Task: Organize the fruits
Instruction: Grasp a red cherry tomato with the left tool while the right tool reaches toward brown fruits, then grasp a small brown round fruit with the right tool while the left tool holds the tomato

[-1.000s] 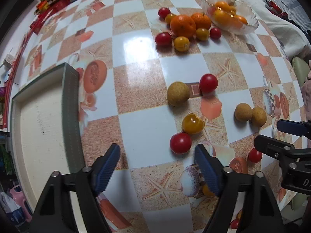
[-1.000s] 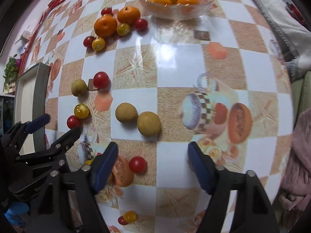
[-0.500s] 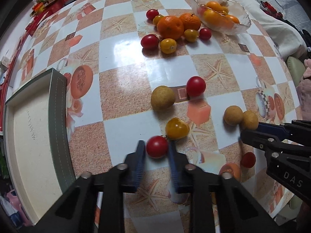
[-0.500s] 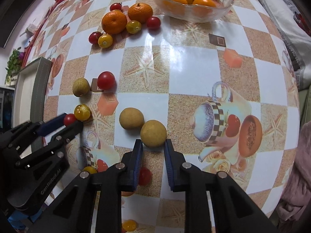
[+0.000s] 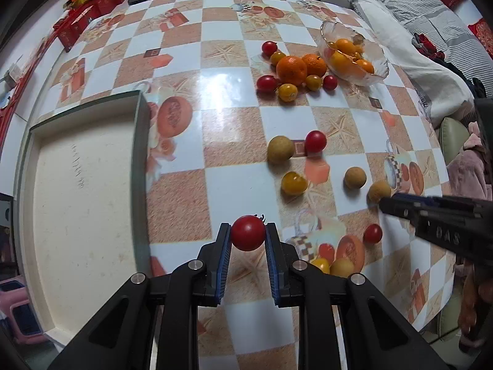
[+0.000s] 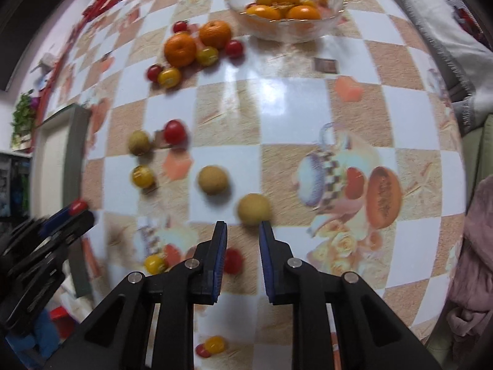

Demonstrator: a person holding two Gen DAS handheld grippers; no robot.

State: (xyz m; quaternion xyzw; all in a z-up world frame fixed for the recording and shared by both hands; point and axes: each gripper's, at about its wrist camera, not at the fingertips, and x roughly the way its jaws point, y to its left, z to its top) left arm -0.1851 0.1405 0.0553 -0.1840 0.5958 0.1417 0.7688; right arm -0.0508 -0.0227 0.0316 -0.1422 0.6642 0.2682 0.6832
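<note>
Squeezing a red tomato (image 5: 248, 236) between my left fingers (image 5: 248, 240), I hold it above the tabletop (image 5: 228, 129), beside the tray (image 5: 83, 203). My right fingers (image 6: 243, 231) are narrow, just opening, holding nothing; a brown fruit (image 6: 254, 209) sits just past them.

The right gripper (image 6: 242, 231) hangs over a checked tablecloth (image 6: 292, 98), its jaws narrowly apart after closing then easing open, empty, a tan fruit (image 6: 254, 209) just beyond them; a glass bowl (image 6: 336, 3) of oranges sits far behind.
</note>
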